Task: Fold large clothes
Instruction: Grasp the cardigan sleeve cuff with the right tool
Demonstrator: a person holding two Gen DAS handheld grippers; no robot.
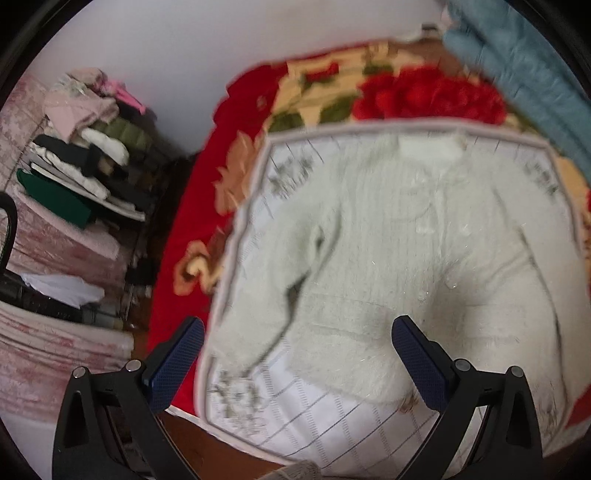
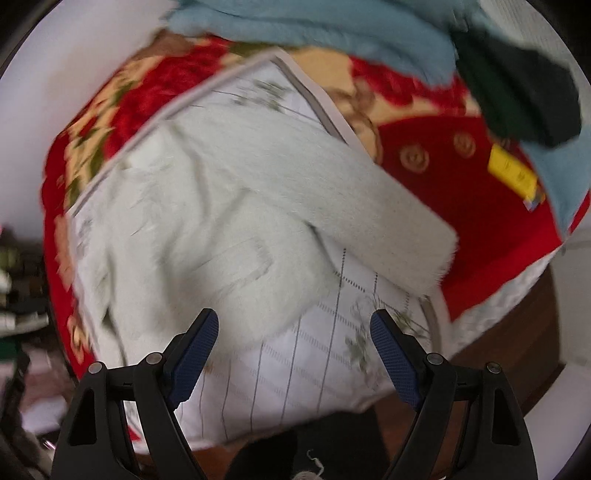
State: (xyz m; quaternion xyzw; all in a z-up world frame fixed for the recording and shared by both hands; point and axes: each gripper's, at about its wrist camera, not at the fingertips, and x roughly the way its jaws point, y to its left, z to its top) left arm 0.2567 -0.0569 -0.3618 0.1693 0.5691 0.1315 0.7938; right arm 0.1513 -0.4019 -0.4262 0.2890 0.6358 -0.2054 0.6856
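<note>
A pale, fuzzy white sweater point(image 1: 399, 240) lies spread flat on a white checked cloth point(image 1: 317, 413) over a red floral blanket point(image 1: 424, 92). Its left sleeve point(image 1: 266, 321) angles down toward the cloth's near left edge. In the right wrist view the sweater point(image 2: 207, 229) has its right sleeve point(image 2: 362, 206) stretched out toward the cloth's right edge. My left gripper point(image 1: 297, 356) is open and empty above the sweater's hem. My right gripper point(image 2: 295, 350) is open and empty above the hem and the checked cloth point(image 2: 314, 369).
A rack of folded clothes point(image 1: 85, 162) stands left of the bed. Blue fabric point(image 1: 524, 74) lies at the far right, also shown in the right wrist view point(image 2: 314, 26) beside a dark green garment point(image 2: 517, 96). A yellow tag point(image 2: 511, 173) sits on the red blanket point(image 2: 480, 229).
</note>
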